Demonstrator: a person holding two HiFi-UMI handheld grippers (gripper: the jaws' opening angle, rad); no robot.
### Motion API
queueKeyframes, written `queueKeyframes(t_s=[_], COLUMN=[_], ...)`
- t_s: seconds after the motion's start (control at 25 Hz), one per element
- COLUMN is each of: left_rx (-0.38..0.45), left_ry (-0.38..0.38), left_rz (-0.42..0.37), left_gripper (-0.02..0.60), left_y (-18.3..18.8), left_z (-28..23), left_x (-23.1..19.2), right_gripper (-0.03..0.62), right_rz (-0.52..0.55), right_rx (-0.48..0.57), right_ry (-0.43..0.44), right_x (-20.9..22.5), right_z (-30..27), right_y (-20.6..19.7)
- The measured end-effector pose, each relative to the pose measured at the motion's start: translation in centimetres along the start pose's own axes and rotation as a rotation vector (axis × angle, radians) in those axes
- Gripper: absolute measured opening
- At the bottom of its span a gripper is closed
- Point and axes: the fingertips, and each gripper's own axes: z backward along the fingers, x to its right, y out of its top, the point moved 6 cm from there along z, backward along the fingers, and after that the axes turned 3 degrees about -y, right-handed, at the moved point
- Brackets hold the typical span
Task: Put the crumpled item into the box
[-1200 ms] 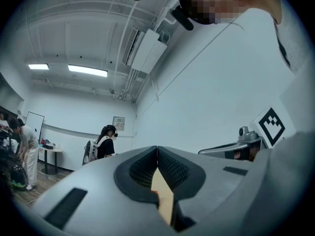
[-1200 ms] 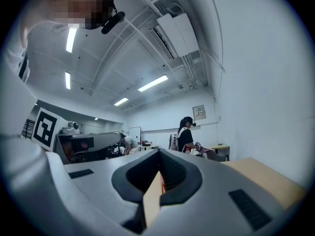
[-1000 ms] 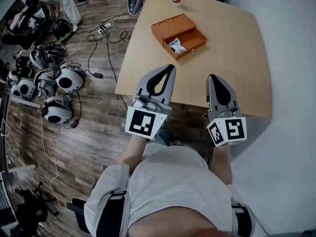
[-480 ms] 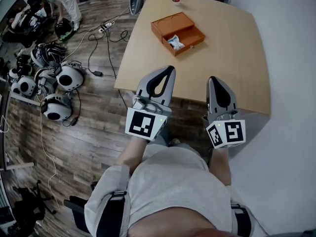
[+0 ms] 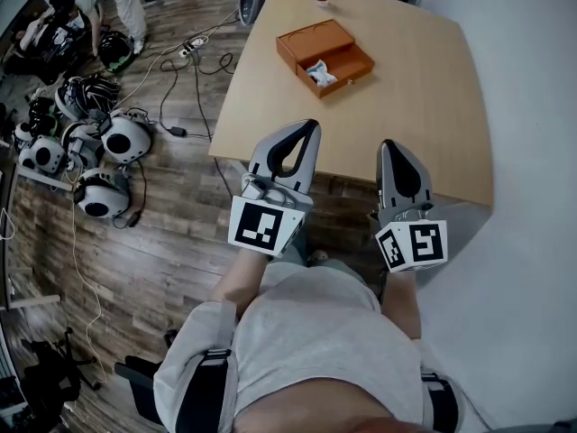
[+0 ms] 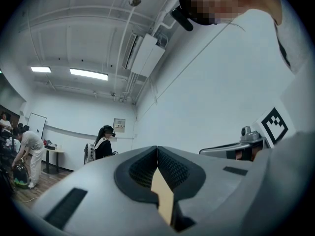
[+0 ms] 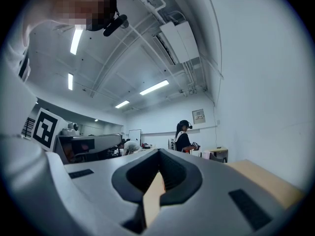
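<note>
Even light from ceiling strips; fisheye edges warp.

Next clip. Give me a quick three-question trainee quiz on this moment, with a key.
1. Where is the crumpled item? A) on the floor B) in the open orange box C) between a gripper's jaws
2. Fill in: the left gripper and the right gripper both have their jaws ___.
3. True or false: both grippers hover directly above the box.

Key: 1 B. 2 shut, nothing between them. 3 false; they are at the near edge of the table, well short of the box.
</note>
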Motion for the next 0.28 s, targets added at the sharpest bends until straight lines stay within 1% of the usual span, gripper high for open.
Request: queueKeyframes(t_s=[0.28], left_rx=[-0.017], left_ry=[0.002], left_rz=[-0.008], left_gripper=[0.014], left_y=[0.04], left_z=[0.46], left_x=[-0.13], right_gripper=[0.011], right_rz=[-0.002], right_rx=[0.004], right_ry=[-0.001], right_x=[-0.37], right_z=[0.17], right_y=[0.22])
